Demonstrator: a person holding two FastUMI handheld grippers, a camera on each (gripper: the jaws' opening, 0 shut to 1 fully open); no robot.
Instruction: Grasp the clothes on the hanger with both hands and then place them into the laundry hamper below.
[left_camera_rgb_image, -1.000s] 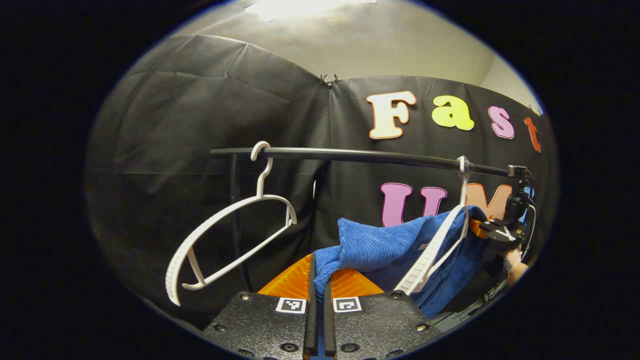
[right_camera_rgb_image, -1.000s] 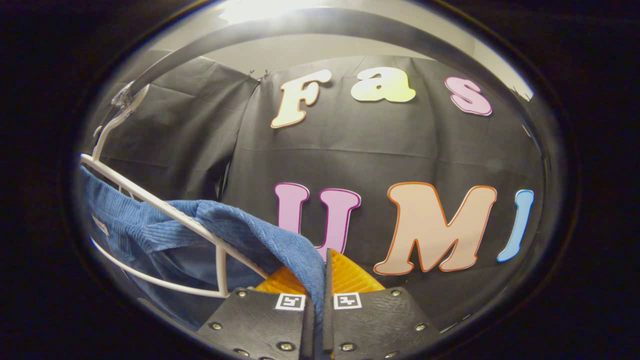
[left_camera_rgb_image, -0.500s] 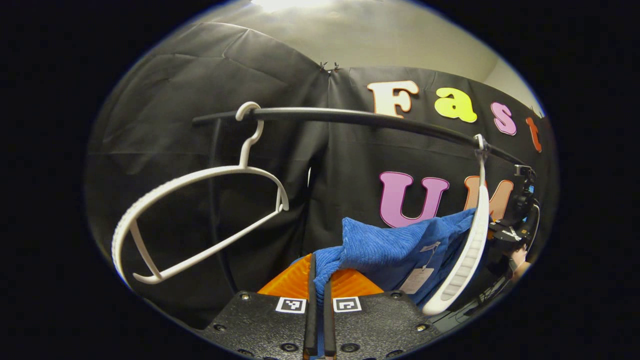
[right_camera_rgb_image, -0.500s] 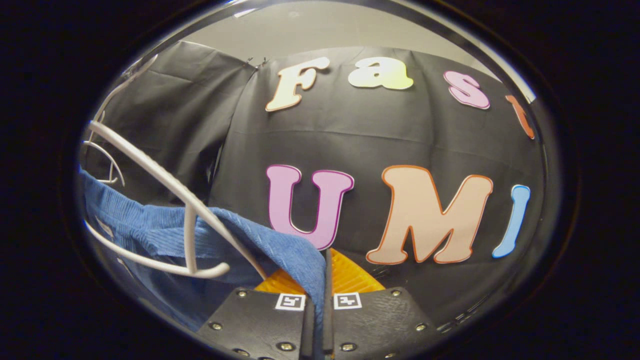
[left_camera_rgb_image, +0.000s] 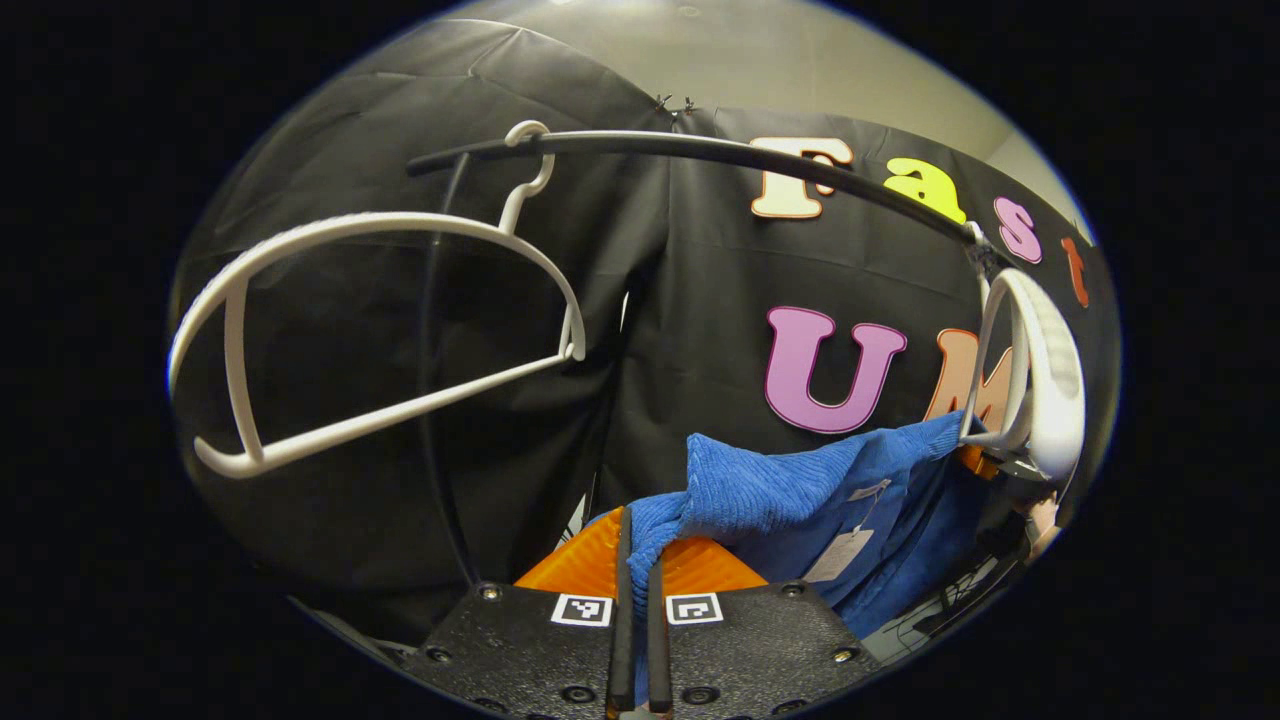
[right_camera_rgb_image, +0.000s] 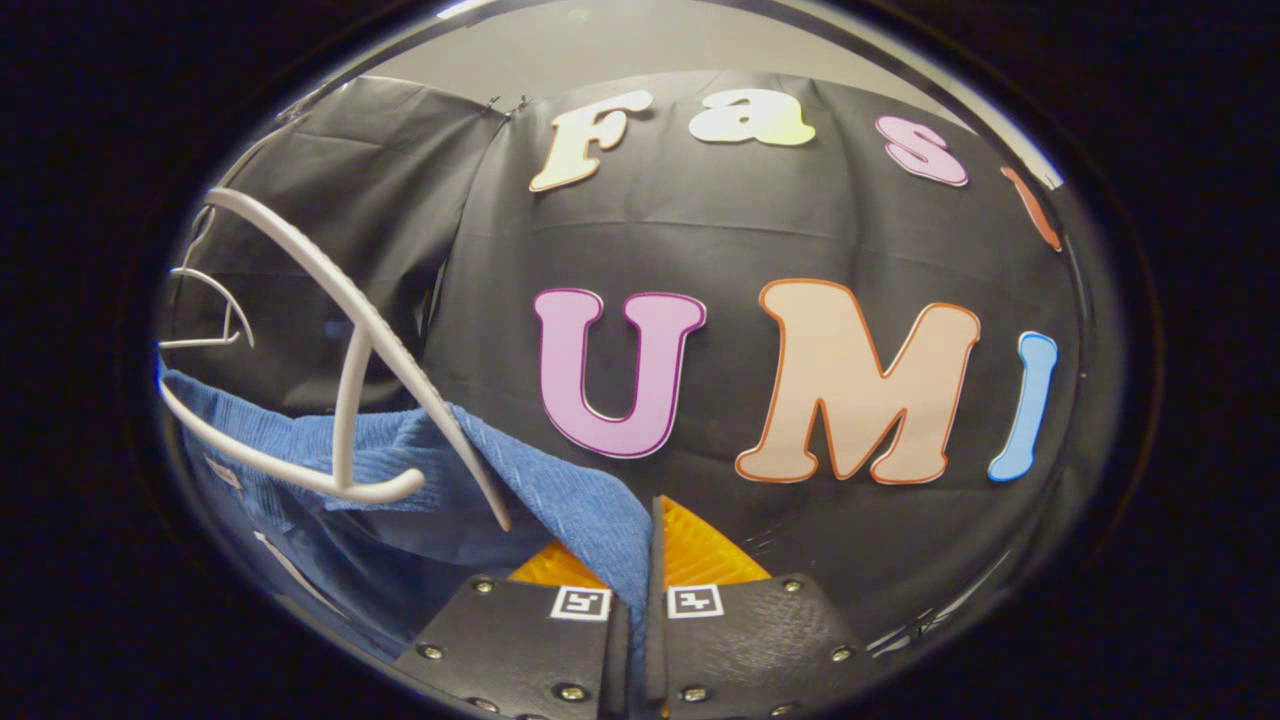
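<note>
A blue ribbed garment (left_camera_rgb_image: 800, 495) stretches between my two grippers, below the black rail (left_camera_rgb_image: 720, 155). My left gripper (left_camera_rgb_image: 636, 600) is shut on its near corner. My right gripper (right_camera_rgb_image: 640, 590) is shut on the other end of the blue garment (right_camera_rgb_image: 560, 490). The white hanger (left_camera_rgb_image: 1040, 370) it hung on swings bare on the rail at the right; in the right gripper view that hanger (right_camera_rgb_image: 340, 340) crosses just above the cloth. A paper tag (left_camera_rgb_image: 840, 555) dangles from the garment. The hamper is out of sight.
A second bare white hanger (left_camera_rgb_image: 380, 330) hangs at the rail's left end, close to my left gripper. The rack's black upright post (left_camera_rgb_image: 432, 400) stands behind it. Black cloth wall lies all around the back.
Both grippers have come down with the garment, so rail and hangers sit higher in view. The garment has slipped off the right hanger, which swung up and now hangs bare.
</note>
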